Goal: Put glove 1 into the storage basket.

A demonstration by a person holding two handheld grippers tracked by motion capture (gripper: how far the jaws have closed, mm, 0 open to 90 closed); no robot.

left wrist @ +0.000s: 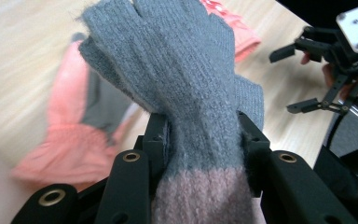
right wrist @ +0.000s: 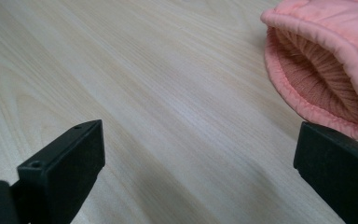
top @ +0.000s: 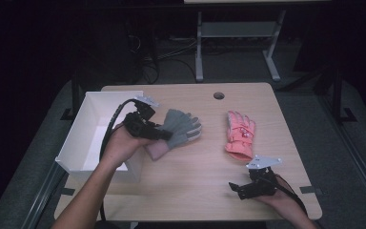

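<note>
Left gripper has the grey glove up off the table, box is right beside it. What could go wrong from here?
1. The left gripper pinches the grey glove only near its pink cuff; the limp fingers may snag the white box wall.
2. The right gripper is open near the pink glove and could nudge it.

Lab-type workspace, likely a recording setup: a plain wooden desk (top: 186, 143) w/ cable grommet hole (top: 218, 95) is set on grey carpet (top: 310, 109). Cables (top: 157, 57) are seen bundled on floor behind; a 2nd desk's metal legs (top: 199, 47) are visible beyond, surroundings kept dark.
</note>
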